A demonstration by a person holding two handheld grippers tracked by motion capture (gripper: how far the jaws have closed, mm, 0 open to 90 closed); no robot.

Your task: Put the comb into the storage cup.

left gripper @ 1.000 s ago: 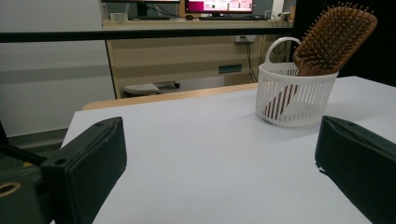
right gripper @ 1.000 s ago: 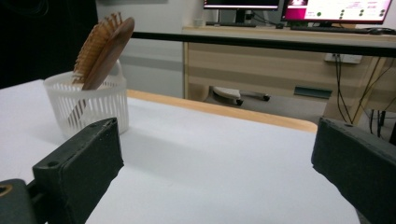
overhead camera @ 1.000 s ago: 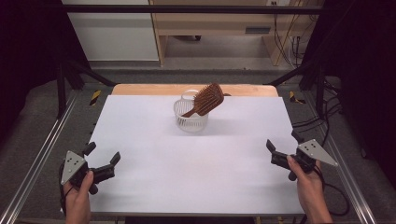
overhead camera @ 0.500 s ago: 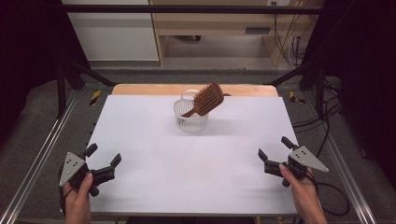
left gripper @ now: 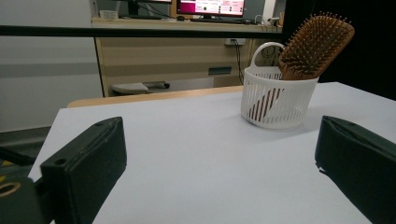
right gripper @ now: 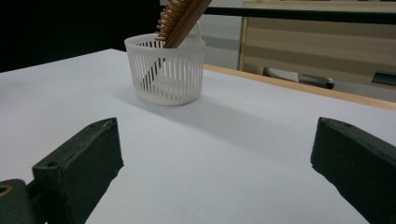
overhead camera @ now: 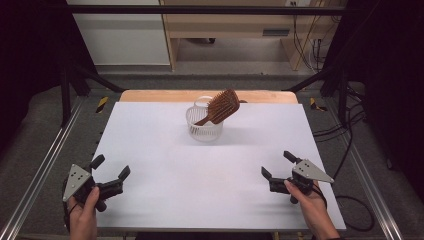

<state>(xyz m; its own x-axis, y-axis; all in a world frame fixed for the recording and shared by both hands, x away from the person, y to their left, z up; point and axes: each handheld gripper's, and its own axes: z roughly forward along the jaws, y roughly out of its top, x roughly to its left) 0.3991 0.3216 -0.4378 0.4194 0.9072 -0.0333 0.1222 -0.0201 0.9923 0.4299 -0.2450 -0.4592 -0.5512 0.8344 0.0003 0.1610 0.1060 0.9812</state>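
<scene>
A small white slotted basket stands near the far middle of the white table. A brown wooden hairbrush leans in it, handle down, its bristled head sticking out to the right. My left gripper is held at the near left, open with nothing between its jaws. At the near right my right gripper is also open and holds nothing. Both point toward the basket from well short of it.
A wooden strip borders the table's far edge. Metal rails run along both sides. Behind the table are a wooden desk with monitors, cables on the right floor and dark curtains.
My right gripper has moved left and toward the table's near edge, in over the table. The left gripper has barely shifted. Basket and brush are unmoved.
</scene>
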